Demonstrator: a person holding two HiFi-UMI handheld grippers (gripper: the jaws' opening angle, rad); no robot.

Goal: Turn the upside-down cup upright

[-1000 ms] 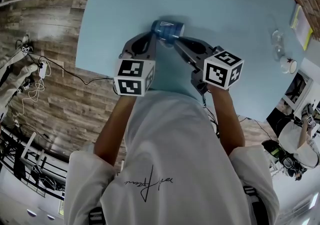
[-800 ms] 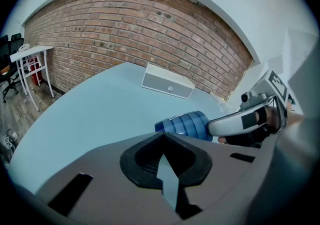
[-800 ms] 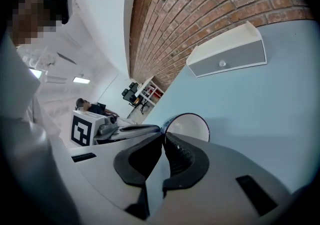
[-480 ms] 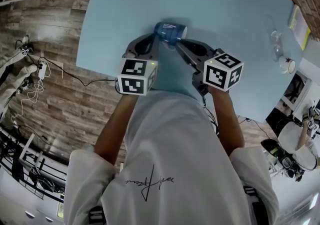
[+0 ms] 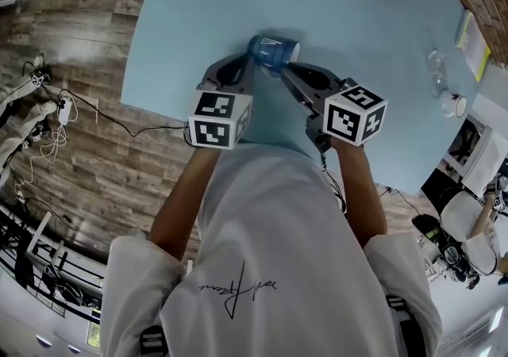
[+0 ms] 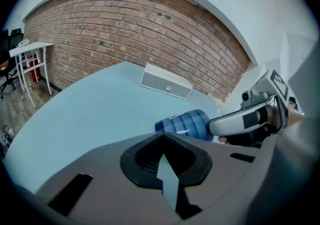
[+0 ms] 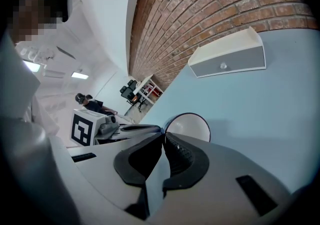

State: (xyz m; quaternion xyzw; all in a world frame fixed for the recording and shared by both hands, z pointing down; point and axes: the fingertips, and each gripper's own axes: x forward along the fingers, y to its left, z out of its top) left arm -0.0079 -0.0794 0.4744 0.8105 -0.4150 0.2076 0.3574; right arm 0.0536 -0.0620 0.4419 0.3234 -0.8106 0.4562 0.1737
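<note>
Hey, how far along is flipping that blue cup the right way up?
Done: the right gripper has the blue cup clamped by its rim. In hand: the cup lies sideways, roughly half turned. To do: finish the turn and stand it on the table. The left gripper is shut, holding nothing.

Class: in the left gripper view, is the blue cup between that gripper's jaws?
No: the left gripper shows its jaws together; the blue cup lies beyond them.
</note>
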